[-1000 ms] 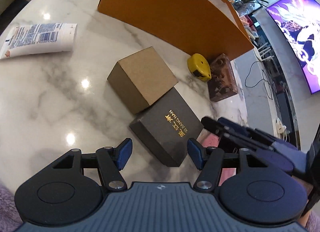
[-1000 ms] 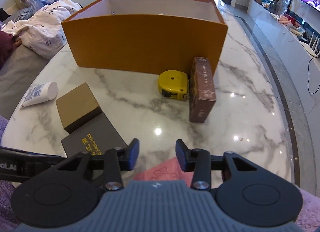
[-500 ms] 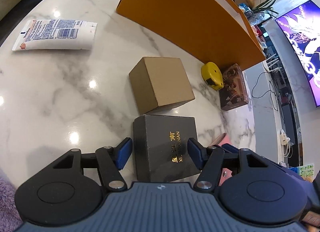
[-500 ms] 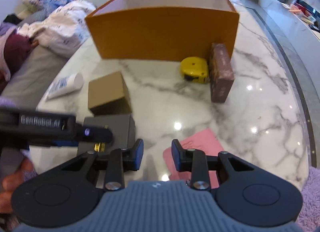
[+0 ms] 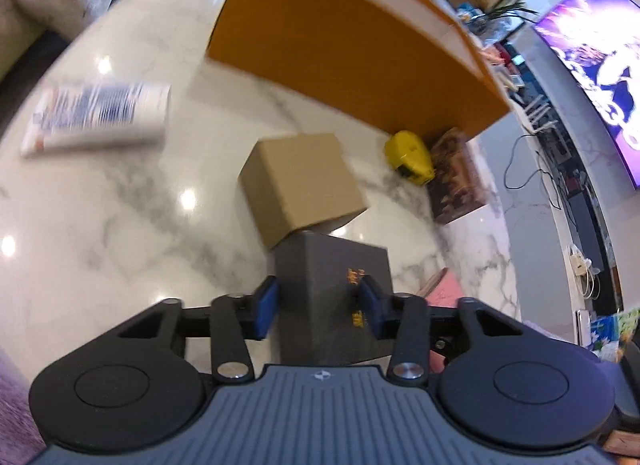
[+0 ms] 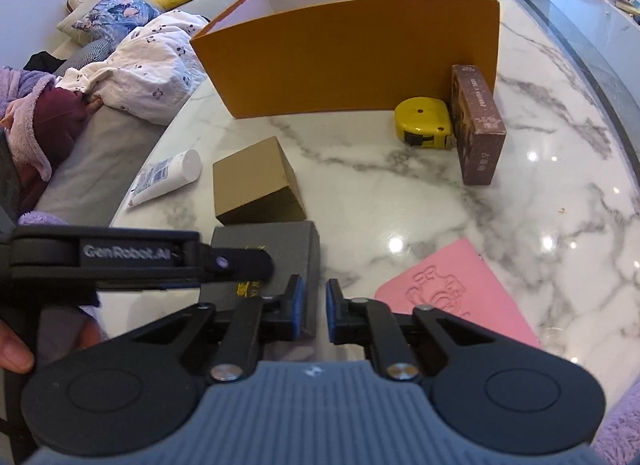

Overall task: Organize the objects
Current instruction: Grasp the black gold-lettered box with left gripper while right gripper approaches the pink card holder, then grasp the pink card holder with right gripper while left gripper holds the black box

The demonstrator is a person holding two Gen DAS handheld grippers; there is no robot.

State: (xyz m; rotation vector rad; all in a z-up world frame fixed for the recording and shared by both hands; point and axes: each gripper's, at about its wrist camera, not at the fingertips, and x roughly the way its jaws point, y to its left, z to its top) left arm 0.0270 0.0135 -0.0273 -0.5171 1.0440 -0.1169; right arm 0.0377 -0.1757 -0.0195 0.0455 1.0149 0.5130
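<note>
My left gripper [image 5: 318, 307] is shut on the dark grey box with gold lettering [image 5: 332, 289], its blue pads pressing both sides; the box's far end looks raised. In the right wrist view the left gripper's finger [image 6: 224, 265] lies over the same grey box [image 6: 296, 249]. My right gripper [image 6: 314, 307] is nearly closed and empty, just right of that box. A brown cardboard cube [image 5: 302, 181] [image 6: 256, 181] stands just beyond it. The big orange open box [image 5: 340, 49] [image 6: 352, 57] stands at the far side.
A yellow tape measure [image 6: 424, 123] and a brown patterned box [image 6: 478, 125] sit against the orange box's right corner. A white tube [image 6: 166, 177] lies at the left table edge. A pink embossed card [image 6: 452, 293] lies at the right front. A sofa with bedding is beyond the left edge.
My left gripper closed on the dark grey box, which now stands tilted between the pads. My right gripper narrowed its jaws and shifted a little to the left.
</note>
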